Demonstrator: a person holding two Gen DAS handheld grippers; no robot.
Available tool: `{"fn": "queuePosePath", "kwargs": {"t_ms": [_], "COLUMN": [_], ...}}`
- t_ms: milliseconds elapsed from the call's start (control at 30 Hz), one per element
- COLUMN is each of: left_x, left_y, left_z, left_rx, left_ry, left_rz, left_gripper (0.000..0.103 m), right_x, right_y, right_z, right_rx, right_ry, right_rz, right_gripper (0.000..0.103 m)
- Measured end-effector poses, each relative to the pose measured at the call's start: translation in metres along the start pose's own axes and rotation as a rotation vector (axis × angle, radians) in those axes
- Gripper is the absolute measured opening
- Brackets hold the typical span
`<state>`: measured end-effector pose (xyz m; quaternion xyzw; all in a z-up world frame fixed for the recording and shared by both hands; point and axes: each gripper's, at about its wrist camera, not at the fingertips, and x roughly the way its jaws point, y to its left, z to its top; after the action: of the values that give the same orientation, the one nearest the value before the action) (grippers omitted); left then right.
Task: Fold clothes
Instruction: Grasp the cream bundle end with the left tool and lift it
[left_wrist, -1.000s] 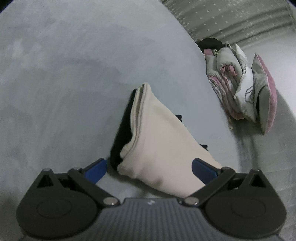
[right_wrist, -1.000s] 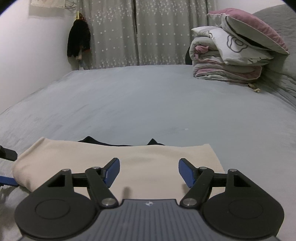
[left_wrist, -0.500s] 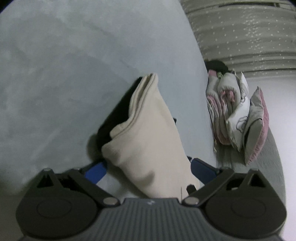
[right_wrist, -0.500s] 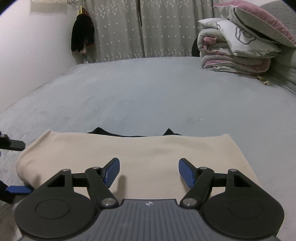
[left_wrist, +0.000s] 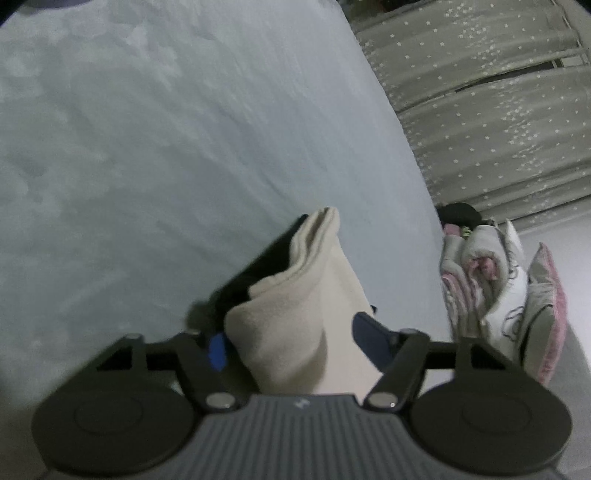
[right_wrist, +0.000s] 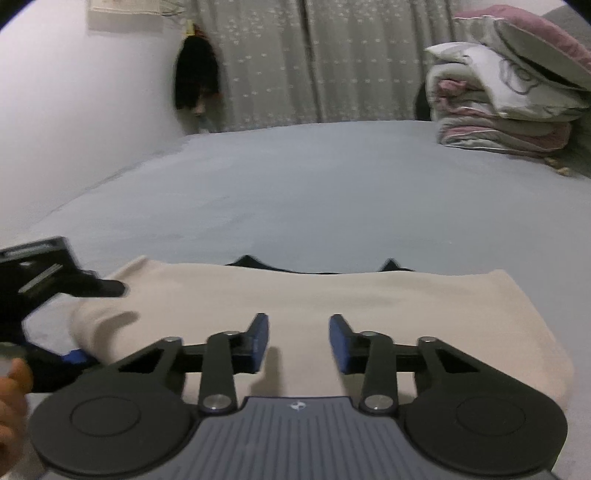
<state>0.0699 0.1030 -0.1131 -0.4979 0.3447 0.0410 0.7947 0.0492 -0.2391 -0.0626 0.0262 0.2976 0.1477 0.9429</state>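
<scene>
Item: folded cream garment (left_wrist: 295, 332) on bed (left_wrist: 147, 166). My left gripper (left_wrist: 288, 339) closing around its end; right gripper (right_wrist: 298, 341) closing above it, empty. Pinch all layers evenly.

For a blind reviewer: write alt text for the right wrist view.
The right gripper, jaws closing, hovers over a folded cream garment lying on a grey bed, with dark cloth peeking from under its far edge. The left gripper closes around the garment's left end. Folded bedding is stacked at the far right, before curtains.
</scene>
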Motion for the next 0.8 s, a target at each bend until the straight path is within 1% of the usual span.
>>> {"fn": "queuePosePath", "kwargs": {"t_ms": [33,67,100,200,333,433,533,667,800], "left_x": [0.0,0.0,-0.002,-0.006,-0.018,-0.026,-0.033,-0.05,-0.061], "left_y": [-0.002,-0.004,-0.004,-0.006,-0.007,-0.018,-0.036,-0.067,-0.097], "left_z": [-0.001,-0.002,-0.002,-0.003,-0.007,-0.013,-0.019,-0.039,-0.066], "left_rx": [0.014,0.027,0.032,0.049,0.089,0.154,0.248,0.432,0.612], "left_ry": [-0.006,-0.012,-0.015,-0.025,-0.05,-0.09,-0.141,-0.217,-0.279], "left_rz": [0.015,0.03,0.034,0.039,0.037,0.022,-0.009,-0.063,-0.129], "left_gripper": [0.045,0.042,0.042,0.038,0.035,0.034,0.033,0.032,0.032], "right_x": [0.0,0.001,0.001,0.005,0.011,0.014,0.017,0.02,0.019], "right_y": [0.002,0.003,0.005,0.007,0.005,0.003,0.002,-0.004,-0.011], "right_z": [0.0,-0.001,-0.001,-0.004,-0.006,-0.008,-0.011,-0.014,-0.011], "right_rx": [-0.003,-0.006,-0.009,-0.012,0.019,0.03,0.043,0.077,0.134], "right_ry": [0.003,0.006,0.01,0.024,0.056,0.074,0.087,0.107,0.121], "right_rz": [0.016,0.031,0.047,0.05,0.058,0.055,0.058,0.071,0.097], "right_gripper": [0.023,0.022,0.022,0.02,0.019,0.018,0.018,0.018,0.018]}}
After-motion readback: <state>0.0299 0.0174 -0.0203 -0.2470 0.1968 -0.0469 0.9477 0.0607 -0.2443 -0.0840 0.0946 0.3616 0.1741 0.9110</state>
